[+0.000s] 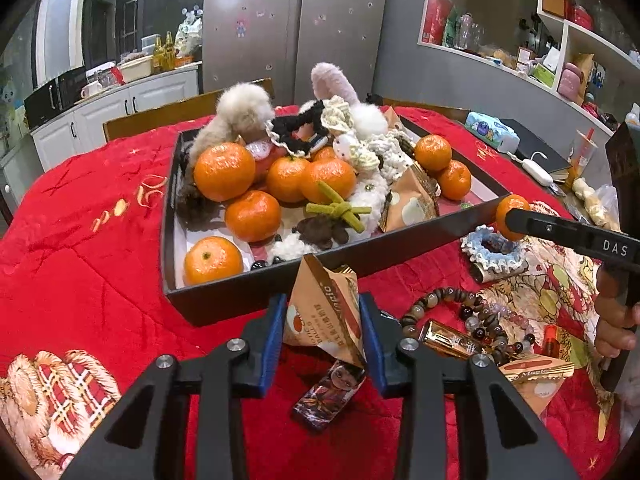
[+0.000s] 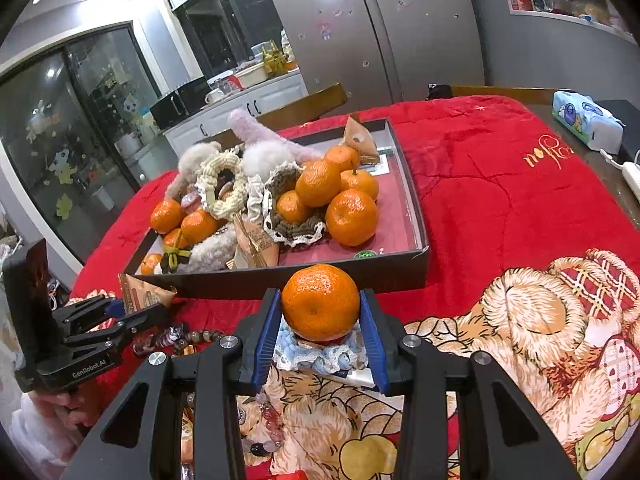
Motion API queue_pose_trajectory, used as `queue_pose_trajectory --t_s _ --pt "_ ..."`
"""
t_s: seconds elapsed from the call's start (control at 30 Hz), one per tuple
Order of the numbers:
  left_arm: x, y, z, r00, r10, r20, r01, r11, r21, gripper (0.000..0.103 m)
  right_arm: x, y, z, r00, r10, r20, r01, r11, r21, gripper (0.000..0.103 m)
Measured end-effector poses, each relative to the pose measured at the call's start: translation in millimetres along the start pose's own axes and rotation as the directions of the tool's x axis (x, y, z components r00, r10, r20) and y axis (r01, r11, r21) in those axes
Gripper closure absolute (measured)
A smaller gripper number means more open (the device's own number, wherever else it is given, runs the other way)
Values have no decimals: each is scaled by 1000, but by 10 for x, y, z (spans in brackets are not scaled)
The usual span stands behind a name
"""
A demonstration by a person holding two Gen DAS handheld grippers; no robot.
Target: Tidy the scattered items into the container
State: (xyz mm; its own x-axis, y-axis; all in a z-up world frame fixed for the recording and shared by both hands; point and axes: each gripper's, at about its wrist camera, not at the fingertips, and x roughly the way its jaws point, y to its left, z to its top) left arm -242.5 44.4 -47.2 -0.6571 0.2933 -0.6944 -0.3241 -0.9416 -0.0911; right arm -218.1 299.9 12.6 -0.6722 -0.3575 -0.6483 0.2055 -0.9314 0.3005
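- Left gripper (image 1: 323, 322) is clamped on a tan snack packet (image 1: 326, 312), blue pads pressing both sides; the packet stands upright just short of the tray's (image 1: 256, 294) near wall, probably so it can be lifted over the rim.
- Right gripper (image 2: 320, 320) is clamped on a mandarin (image 2: 320, 302), pads on its left and right flanks. The fruit sits above a blue scrunchie (image 2: 320, 356), just before the tray's near wall; held across the widest part, likely so it won't roll out.
- Tray is already heaped: mandarins, fluffy and crocheted hair ties, more packets. There is bare floor near its right corner, which looks like the easiest drop spot.
- Still loose on the cloth: bead bracelet (image 1: 468, 312), gold wrapper (image 1: 444, 338), dark candy wrapper (image 1: 328, 394), another flat packet (image 1: 536, 376).
- Surface: red quilted cloth (image 1: 80, 240) with embroidered bear prints, soft and wrinkled, so small items may snag.
- Room: kitchen with a steel fridge (image 1: 296, 20), white cabinets, open shelves at right, and a tissue pack (image 2: 586, 122) at the table edge.
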Motion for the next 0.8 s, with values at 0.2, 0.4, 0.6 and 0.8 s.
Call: queue_pose_trajectory --t_s 0.2,0.4,0.6,0.8 --pt "-309 6 98 999 6 54 -5 1000 -16 66 -121 7 61 1000 23 15 -23 999 28 65" --pt "-690 -67 278 993 60 100 -55 997 -45 66 -391 201 130 996 34 84 -35 999 7 65" --pt "-1154 -17 409 983 120 138 -106 989 -102 65 -637 365 167 991 41 126 -41 999 -8 65" --pt "-1457 -52 446 971 150 186 -136 987 -88 65 -801 546 163 989 51 136 -47 998 -37 65"
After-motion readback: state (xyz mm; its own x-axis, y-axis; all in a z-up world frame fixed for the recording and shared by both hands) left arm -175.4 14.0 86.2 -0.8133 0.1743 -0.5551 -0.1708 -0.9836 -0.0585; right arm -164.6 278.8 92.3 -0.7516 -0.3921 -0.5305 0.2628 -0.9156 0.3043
